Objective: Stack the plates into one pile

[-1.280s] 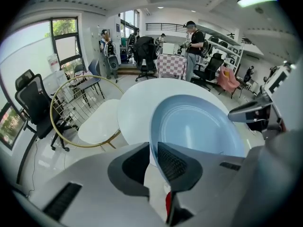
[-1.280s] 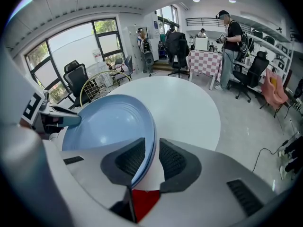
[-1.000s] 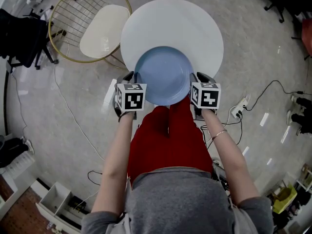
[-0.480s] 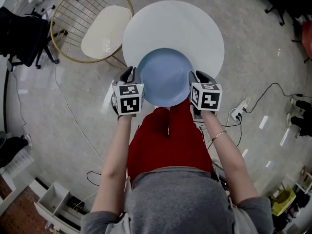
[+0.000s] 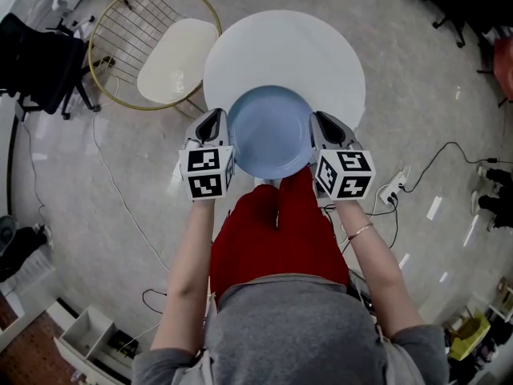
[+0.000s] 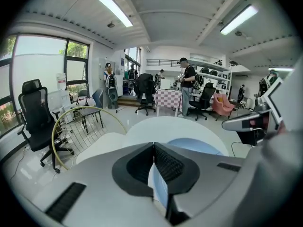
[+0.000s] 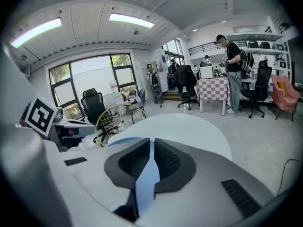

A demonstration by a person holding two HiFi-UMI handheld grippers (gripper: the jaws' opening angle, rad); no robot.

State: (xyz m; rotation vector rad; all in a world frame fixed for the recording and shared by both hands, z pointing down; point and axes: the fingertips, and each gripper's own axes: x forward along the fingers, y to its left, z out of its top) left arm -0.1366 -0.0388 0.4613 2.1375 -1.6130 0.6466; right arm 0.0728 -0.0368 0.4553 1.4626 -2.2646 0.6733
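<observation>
A blue plate (image 5: 270, 131) hangs over the near edge of the round white table (image 5: 288, 46), held by its two opposite rims. My left gripper (image 5: 218, 123) is shut on the plate's left rim. Its jaws have just been closing, and the thin blue edge (image 6: 156, 188) runs between the ribbed pads of the left gripper (image 6: 153, 148). My right gripper (image 5: 323, 125) is shut on the right rim, where the blue edge (image 7: 146, 179) is pinched between the pads of the right gripper (image 7: 152, 146). Both grippers slope downward toward the table (image 7: 189, 126).
A gold wire chair with a cream seat (image 5: 172, 54) stands left of the table. A black office chair (image 5: 40, 54) is at the far left. Cables and a power strip (image 5: 397, 179) lie on the floor at right. People (image 6: 188, 86) stand far across the room.
Both grippers have risen and tipped, so their marker cubes sit nearer the camera. The blue plate has come up with them, away from the tabletop.
</observation>
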